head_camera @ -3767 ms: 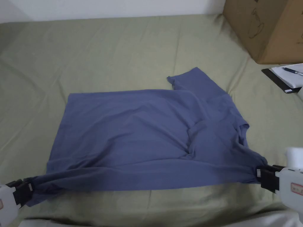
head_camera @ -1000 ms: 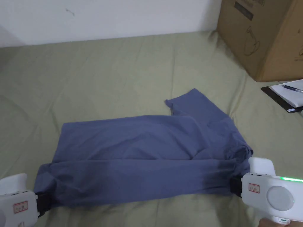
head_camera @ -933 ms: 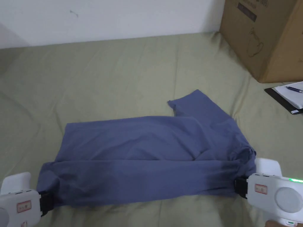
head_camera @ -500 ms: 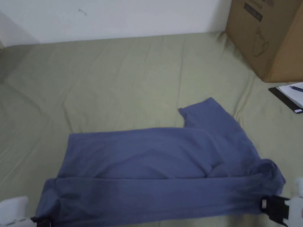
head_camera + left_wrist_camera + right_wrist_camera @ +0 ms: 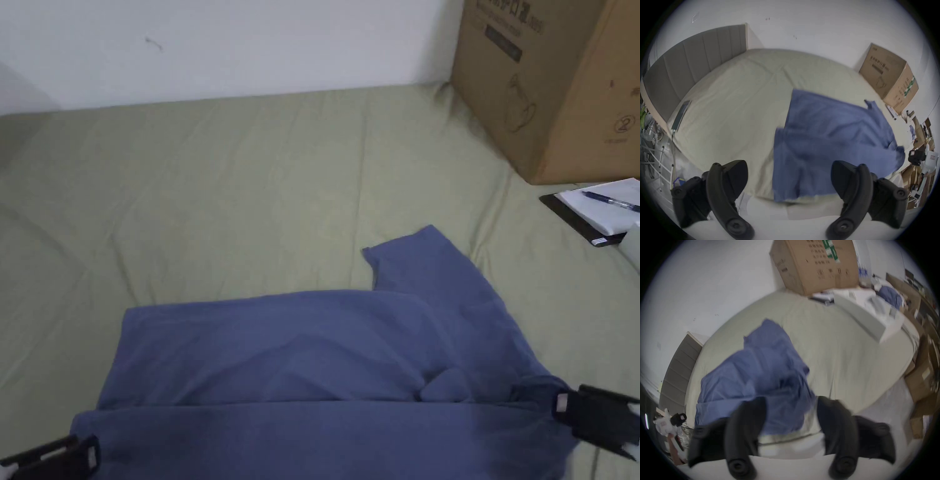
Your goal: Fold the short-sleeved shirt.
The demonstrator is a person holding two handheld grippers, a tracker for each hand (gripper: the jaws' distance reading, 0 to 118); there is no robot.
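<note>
A blue short-sleeved shirt (image 5: 300, 369) is lying on a bed covered with an olive-green sheet (image 5: 262, 187), spread sideways close to the near edge, its near long side folded over onto the body as a darker band, and one sleeve sticking out toward the far right. The left gripper (image 5: 789, 177) is sitting at the near left corner of the shirt with its two black jaws spread wide apart, holding nothing; in its own view the cloth is lying beyond and between the jaws without being pinched. The right gripper (image 5: 791, 410) is sitting at the near right end of the shirt, by the bunched collar area, and its jaws are likewise standing apart with the fabric showing behind the gap, not clamped. In the head view the tips of both grippers are poking in at the bottom corners, just beside the garment's ends. A cardboard box (image 5: 550, 81) is standing at the far right of the bed against the wall, and next to it a clipboard with paper (image 5: 594, 212) is carrying a pen (image 5: 609, 200).
</note>
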